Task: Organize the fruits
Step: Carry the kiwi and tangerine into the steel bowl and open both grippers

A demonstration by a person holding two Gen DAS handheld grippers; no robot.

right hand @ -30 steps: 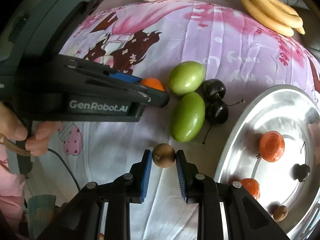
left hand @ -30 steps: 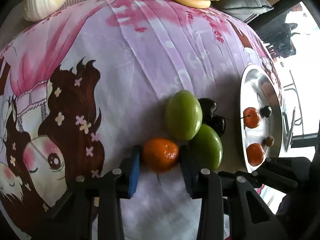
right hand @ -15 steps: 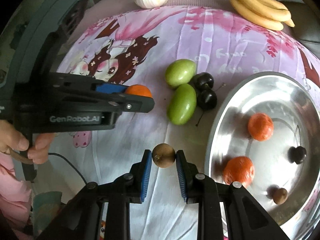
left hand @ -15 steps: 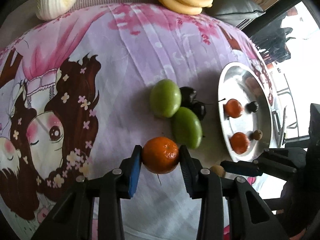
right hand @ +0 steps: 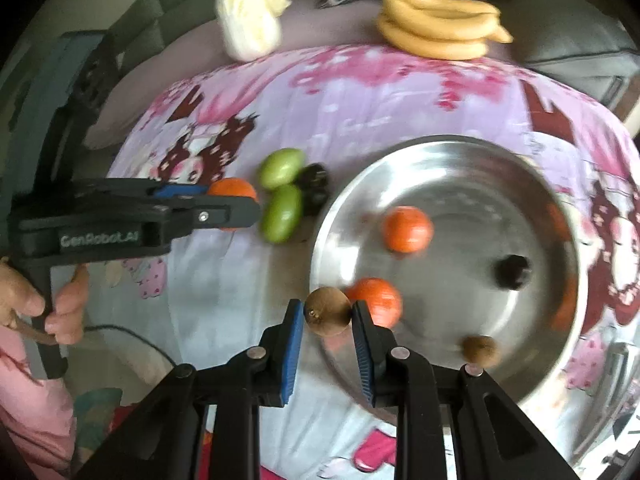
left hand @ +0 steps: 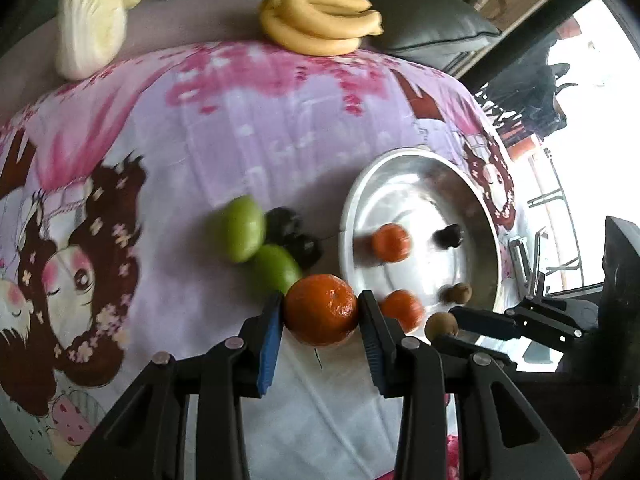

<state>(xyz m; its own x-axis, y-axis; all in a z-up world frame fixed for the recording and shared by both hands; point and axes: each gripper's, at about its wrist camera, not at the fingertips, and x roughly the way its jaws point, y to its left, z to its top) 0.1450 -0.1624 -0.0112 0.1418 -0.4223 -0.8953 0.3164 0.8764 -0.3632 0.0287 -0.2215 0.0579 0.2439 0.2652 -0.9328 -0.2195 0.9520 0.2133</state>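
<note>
My left gripper [left hand: 321,314] is shut on an orange mandarin [left hand: 321,309] and holds it above the cloth, left of the steel bowl [left hand: 486,236]. My right gripper [right hand: 327,316] is shut on a small brown longan [right hand: 327,311] over the near rim of the steel bowl [right hand: 440,152]. The bowl holds two mandarins [right hand: 407,229], a dark cherry [right hand: 512,271] and a brown longan [right hand: 479,350]. Two green fruits [right hand: 280,168] and two dark cherries [right hand: 316,184] lie on the cloth left of the bowl. The left gripper also shows in the right wrist view [right hand: 240,210].
The fruits lie on a pink and purple cartoon-print cloth [left hand: 260,128]. A bunch of bananas [left hand: 320,28] and a white cabbage [left hand: 90,32] lie at the far edge. Grey cushions [left hand: 432,28] sit behind them. A hand [right hand: 60,304] grips the left tool's handle.
Both grippers have lifted and moved right toward the bowl with their fruits. The right gripper's longan now hangs over the bowl's near rim. The mandarin is clear of the green fruits.
</note>
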